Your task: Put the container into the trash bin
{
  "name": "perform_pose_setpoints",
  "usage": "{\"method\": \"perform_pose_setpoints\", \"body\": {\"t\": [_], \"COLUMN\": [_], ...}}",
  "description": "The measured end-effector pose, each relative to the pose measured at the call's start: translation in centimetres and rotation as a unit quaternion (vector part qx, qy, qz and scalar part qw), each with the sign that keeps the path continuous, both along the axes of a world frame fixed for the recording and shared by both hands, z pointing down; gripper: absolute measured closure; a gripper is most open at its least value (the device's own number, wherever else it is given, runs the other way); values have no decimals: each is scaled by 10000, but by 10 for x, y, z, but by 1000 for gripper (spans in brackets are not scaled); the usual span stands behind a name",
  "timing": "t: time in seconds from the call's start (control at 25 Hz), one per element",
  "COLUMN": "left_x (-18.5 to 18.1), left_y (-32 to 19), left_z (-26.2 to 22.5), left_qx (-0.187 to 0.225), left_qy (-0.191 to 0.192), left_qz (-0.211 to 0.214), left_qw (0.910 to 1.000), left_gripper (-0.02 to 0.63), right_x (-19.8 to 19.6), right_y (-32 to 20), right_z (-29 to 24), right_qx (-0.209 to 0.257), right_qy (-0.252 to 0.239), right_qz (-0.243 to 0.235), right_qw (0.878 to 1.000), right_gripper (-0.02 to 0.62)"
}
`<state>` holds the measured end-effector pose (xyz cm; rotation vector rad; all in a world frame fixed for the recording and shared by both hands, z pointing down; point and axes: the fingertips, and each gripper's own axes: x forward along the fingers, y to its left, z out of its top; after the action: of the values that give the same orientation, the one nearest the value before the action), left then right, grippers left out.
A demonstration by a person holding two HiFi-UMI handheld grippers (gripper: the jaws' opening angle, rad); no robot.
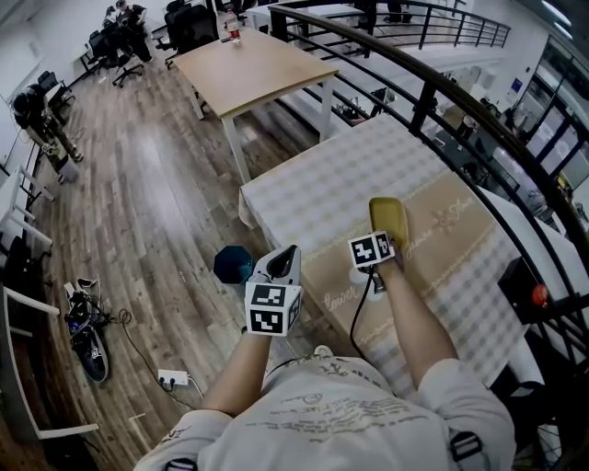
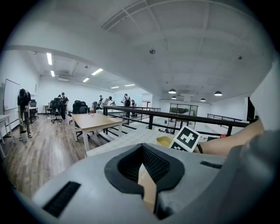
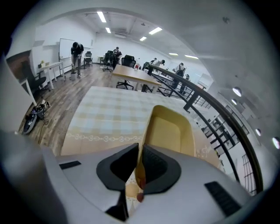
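In the head view a yellow plastic container point(image 1: 389, 219) hangs just above the table with the checked cloth point(image 1: 304, 193). My right gripper point(image 1: 386, 237) is shut on its near rim. The right gripper view shows the container point(image 3: 170, 131) stretching away from the jaws of that gripper point(image 3: 141, 146), which pinch one thin wall. My left gripper point(image 1: 285, 256) is held off the table's near left corner, shut and empty. In the left gripper view its jaws point(image 2: 141, 151) meet, and the container point(image 2: 164, 141) shows behind them. A dark teal trash bin point(image 1: 234, 264) stands on the floor by that corner.
A black railing point(image 1: 433, 87) curves along the table's far and right sides. A wooden table point(image 1: 253, 69) stands further back, with office chairs point(image 1: 189, 26) behind it. Shoes and cables point(image 1: 87, 322) and a power strip point(image 1: 172, 377) lie on the floor at the left.
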<state>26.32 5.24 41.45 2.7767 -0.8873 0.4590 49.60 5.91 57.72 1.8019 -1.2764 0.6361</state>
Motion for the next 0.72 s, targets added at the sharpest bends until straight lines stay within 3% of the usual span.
{"method": "perform_pose_setpoints", "body": {"t": [0.12,0.48,0.72], "left_x": [-1,-7,-13], "left_y": [2,8,10], "left_z": [2,2,-1], "left_qx": [-38,-64,-51], "left_qy": [41,76,70], "left_qz": [14,48,41], "left_qw": [10000,9999,10000], "left_gripper": [606,606,606], "right_x": [-15,-70,-98], "right_y": [3,28,51], "right_z": [-21,-95,-124], "right_qx": [47,206,299], "right_qy": [195,159,180], "right_qz": [-477,-1668,-2074], "right_qw": [9987,9856,9776], "right_gripper": [568,571,574]}}
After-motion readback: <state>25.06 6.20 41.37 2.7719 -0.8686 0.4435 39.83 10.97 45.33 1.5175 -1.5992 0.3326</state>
